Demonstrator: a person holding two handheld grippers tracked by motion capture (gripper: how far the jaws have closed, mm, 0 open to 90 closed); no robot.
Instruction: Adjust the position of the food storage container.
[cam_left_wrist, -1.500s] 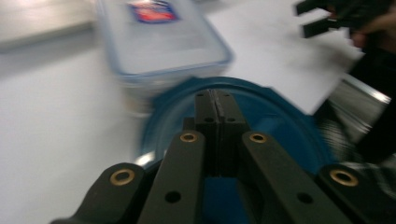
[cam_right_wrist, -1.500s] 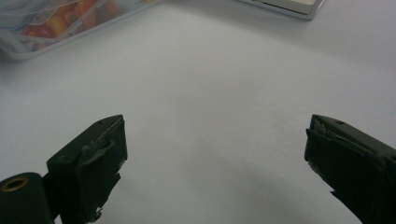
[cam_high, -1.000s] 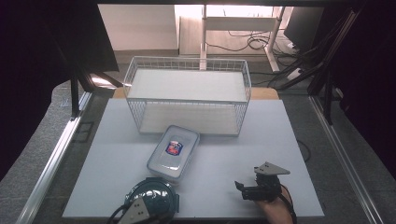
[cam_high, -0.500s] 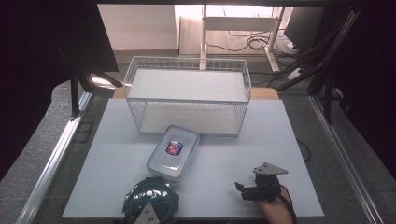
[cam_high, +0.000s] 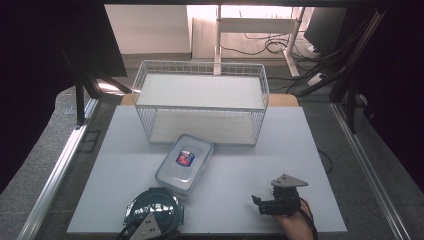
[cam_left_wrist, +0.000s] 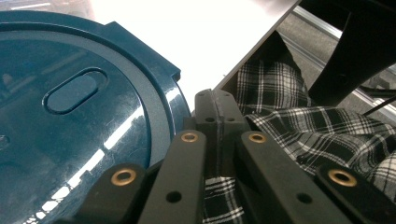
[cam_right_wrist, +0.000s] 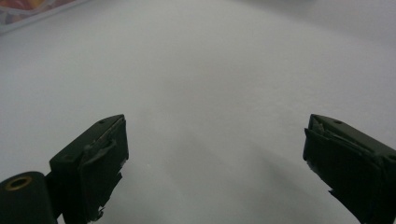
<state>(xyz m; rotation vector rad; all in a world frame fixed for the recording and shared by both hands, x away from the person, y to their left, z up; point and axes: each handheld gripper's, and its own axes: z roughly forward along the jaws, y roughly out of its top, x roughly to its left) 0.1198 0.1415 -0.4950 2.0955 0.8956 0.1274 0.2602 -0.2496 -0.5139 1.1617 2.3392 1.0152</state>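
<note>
A dark teal round lid (cam_high: 151, 209) lies at the table's near left edge, and it spreads across the left of the left gripper view (cam_left_wrist: 70, 116). My left gripper (cam_high: 148, 226) sits over its near side with its grey plate up. Its jaws (cam_left_wrist: 217, 105) are shut beside the lid's rim, and I see nothing between them. A clear rectangular box (cam_high: 184, 161) with a red and blue label lies mid-table. My right gripper (cam_high: 259, 204) rests low at the near right in a hand. It stands open (cam_right_wrist: 215, 140) over bare white table.
A white wire basket (cam_high: 200, 102) stands at the back of the white table (cam_high: 280, 145). Plaid cloth (cam_left_wrist: 299, 116) hangs past the table's near edge beyond the left jaws. Dark frame posts flank both sides.
The left gripper has shifted slightly over the teal lid, near the table's front edge. The right gripper and the clear box have not moved.
</note>
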